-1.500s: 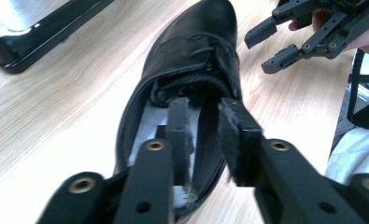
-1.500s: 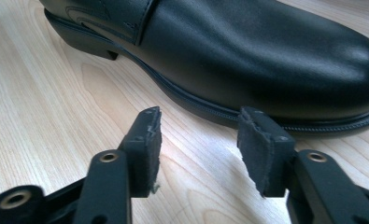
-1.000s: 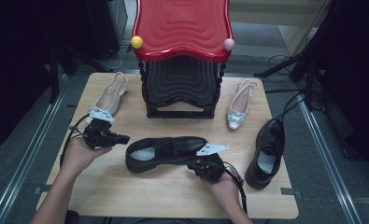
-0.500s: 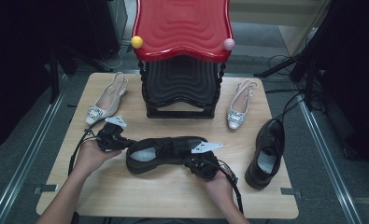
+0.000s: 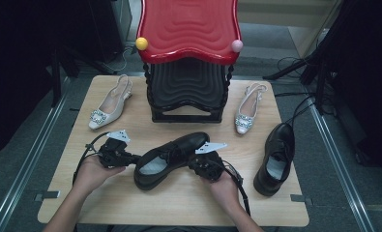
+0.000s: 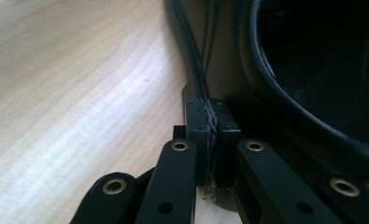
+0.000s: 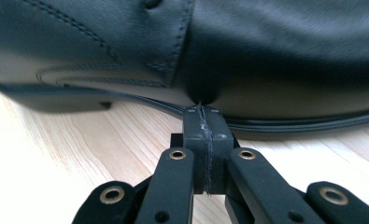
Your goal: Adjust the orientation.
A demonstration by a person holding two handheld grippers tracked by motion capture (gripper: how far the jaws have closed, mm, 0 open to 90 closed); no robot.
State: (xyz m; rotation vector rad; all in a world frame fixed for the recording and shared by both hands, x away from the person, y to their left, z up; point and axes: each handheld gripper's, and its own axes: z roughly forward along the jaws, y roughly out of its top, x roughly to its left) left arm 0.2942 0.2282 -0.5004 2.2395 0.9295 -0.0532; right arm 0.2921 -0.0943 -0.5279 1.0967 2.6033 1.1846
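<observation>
Closed grippers flank the black shoe, ready to skid it
Black shoe [image 5: 171, 159] lies mid-desk [image 5: 179, 203]; left gripper [image 5: 130, 158] at its heel and right gripper [image 5: 196, 162] against its side, both pinched empty, could twist it

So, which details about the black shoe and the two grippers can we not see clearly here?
- High view: the right gripper tips, hidden behind the black shoe.
- Left gripper view: the left gripper meets the shoe's heel; actual contact is too dark to tell.
- Right gripper view: the shoe's toe and heel are cut off.
</observation>
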